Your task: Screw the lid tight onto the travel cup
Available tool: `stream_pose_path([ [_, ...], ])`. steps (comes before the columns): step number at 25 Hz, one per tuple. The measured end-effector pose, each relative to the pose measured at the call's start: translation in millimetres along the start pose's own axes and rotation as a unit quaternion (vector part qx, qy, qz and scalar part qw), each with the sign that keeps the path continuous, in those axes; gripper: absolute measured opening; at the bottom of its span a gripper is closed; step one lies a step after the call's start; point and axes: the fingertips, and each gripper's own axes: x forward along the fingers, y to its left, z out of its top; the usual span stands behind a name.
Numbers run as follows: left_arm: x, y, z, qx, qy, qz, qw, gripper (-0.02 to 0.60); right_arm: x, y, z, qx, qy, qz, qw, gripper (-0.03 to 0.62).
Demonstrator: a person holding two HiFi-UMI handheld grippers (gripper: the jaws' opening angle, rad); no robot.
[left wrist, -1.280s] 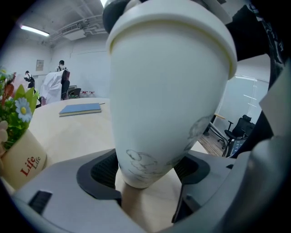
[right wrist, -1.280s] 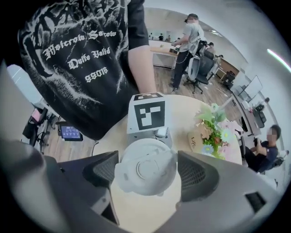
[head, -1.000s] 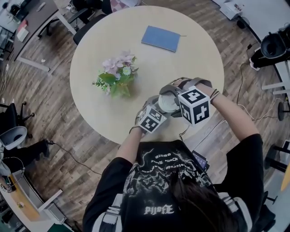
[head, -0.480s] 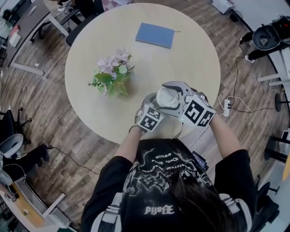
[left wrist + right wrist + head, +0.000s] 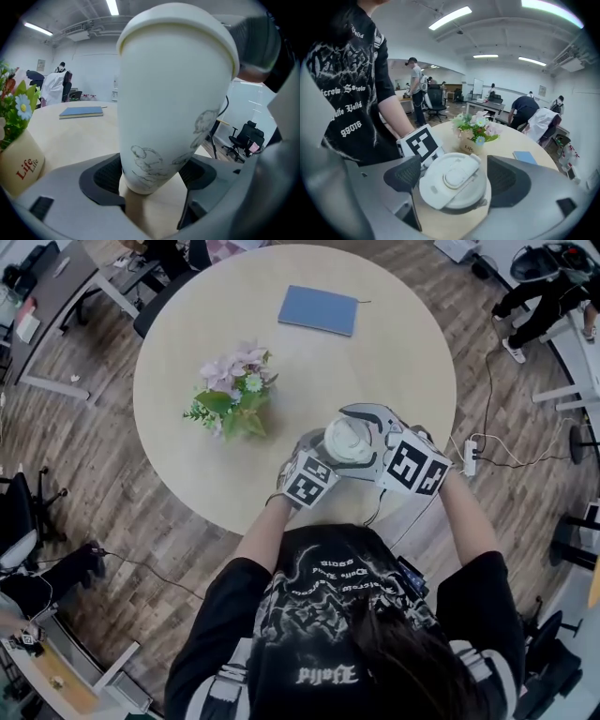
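A white travel cup (image 5: 173,103) stands upright near the table's front edge. My left gripper (image 5: 150,176) is shut on the cup's narrow base, one pad pressing on each side. A white lid (image 5: 452,180) with a flip tab sits on top of the cup. My right gripper (image 5: 454,176) reaches over from the right with its jaws on either side of the lid. Those jaws are opening, and a thin gap shows at the right pad. In the head view the lid (image 5: 347,439) lies between the left gripper (image 5: 319,460) and the right gripper (image 5: 367,435).
A pot of pink flowers (image 5: 236,399) stands to the left of the cup on the round table (image 5: 394,343). A blue notebook (image 5: 319,310) lies at the far side. The table's rim runs just under my hands. A power strip (image 5: 469,457) and cables lie on the floor at the right.
My right hand and its marker cube have swung a little toward me and to the right around the lid. The cup stays upright in my left gripper.
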Motion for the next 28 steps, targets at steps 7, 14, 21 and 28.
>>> stream_pose_path([
  [7,-0.5,-1.8,-4.1,0.025,0.017,-0.032,0.999,0.394,2.1,-0.6,-11.3,-0.02,-0.031,0.054,0.998,0.463],
  [14,-1.9,-1.3,-2.7,0.022,0.01,-0.031,0.9992,0.394,1.5,-3.4,-4.1,0.035,-0.088,-0.002,0.996,0.44],
  [21,-0.3,-5.0,-0.1,0.017,-0.012,-0.009,0.9997,0.394,-12.3,-15.3,-9.9,0.13,-0.142,-0.233,0.953,0.439],
  [28,-2.8,-7.4,2.9,0.019,-0.01,-0.022,0.9995,0.394,-20.2,-11.8,1.4,0.205,-0.15,-0.235,0.938,0.478],
])
